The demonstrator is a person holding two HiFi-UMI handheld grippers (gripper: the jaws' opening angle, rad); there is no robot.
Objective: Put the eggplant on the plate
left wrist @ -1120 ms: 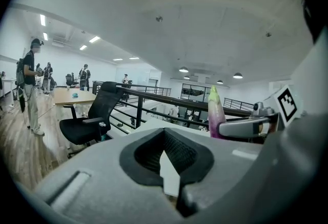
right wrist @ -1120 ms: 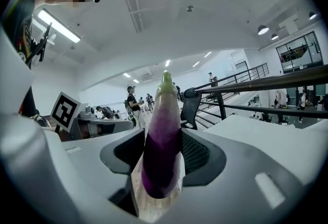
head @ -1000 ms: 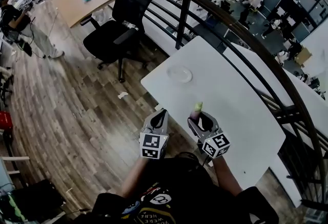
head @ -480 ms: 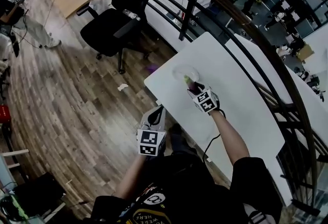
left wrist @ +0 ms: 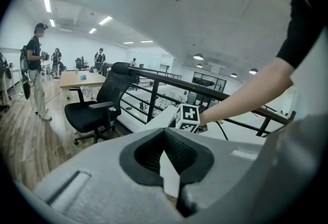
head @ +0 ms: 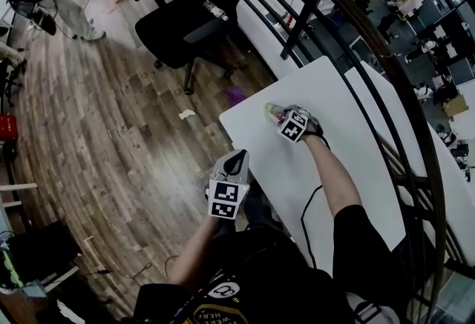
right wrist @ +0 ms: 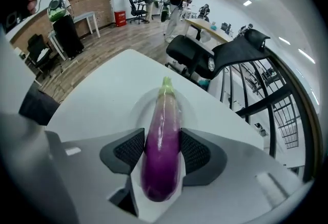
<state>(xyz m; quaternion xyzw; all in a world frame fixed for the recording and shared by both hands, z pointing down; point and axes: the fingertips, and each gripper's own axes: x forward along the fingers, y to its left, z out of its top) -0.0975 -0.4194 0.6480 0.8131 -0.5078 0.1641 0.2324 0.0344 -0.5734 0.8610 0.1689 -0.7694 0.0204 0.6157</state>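
Within the last second the right gripper (head: 286,119) has gone from close to our body, at the near edge of the white table (head: 341,115), out to the table's far corner at full arm's reach. It carries the eggplant (right wrist: 163,130) with it. The left gripper (head: 235,162) has stayed low by our side, off the table edge, its jaws drawn together on nothing.

The right gripper's jaws press on both flanks of the eggplant at about mid-length. In the right gripper view the fruit now lies over the white plate (right wrist: 193,110), whose rim shows on either side of it. We judge the carry done, with only the lowering and letting go left. Whether the eggplant already touches the plate we cannot tell.

Its long axis runs straight out along the jaws. The green stem end points away from us, toward the table's far edge, and the rounded purple end sits back between the pads.
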